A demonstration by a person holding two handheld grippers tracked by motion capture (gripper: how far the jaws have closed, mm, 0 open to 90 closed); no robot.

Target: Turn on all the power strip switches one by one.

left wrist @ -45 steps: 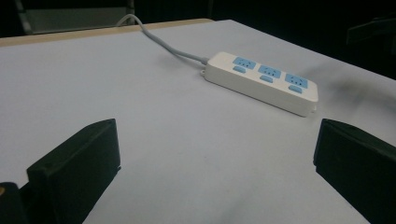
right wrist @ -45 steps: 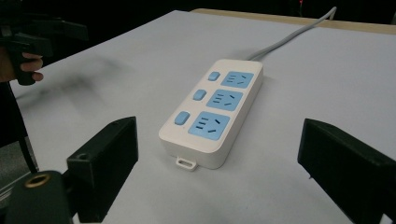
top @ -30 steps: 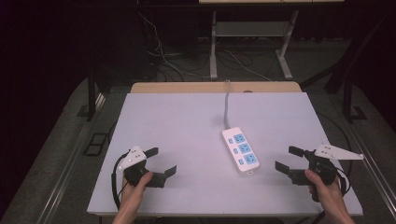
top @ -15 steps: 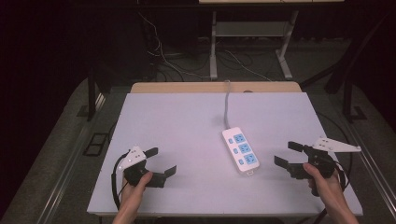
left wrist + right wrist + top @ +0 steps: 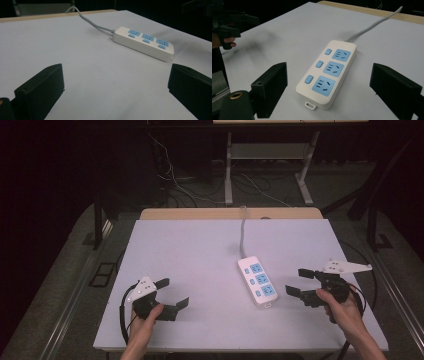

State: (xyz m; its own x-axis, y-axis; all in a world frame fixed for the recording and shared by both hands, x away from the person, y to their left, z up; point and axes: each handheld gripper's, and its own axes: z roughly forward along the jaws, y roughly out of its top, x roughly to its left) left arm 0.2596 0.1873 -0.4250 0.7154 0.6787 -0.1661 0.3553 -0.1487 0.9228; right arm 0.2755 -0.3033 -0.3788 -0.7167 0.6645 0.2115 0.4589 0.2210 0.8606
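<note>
My right gripper [image 5: 301, 281] hovers with its jaws spread wide and nothing between them, just beside the near end of the power strip [image 5: 257, 281], facing it. My left gripper [image 5: 170, 293] sits near the front left of the table [image 5: 190, 245], jaws likewise spread and empty, well apart from the strip. The strip lies flat right of centre, its grey cord [image 5: 243, 232] running off the far edge. I judge I am in the approach, before any contact. Next I need to bring the right jaws around the strip's near end, squared to its sides, then close.
</note>
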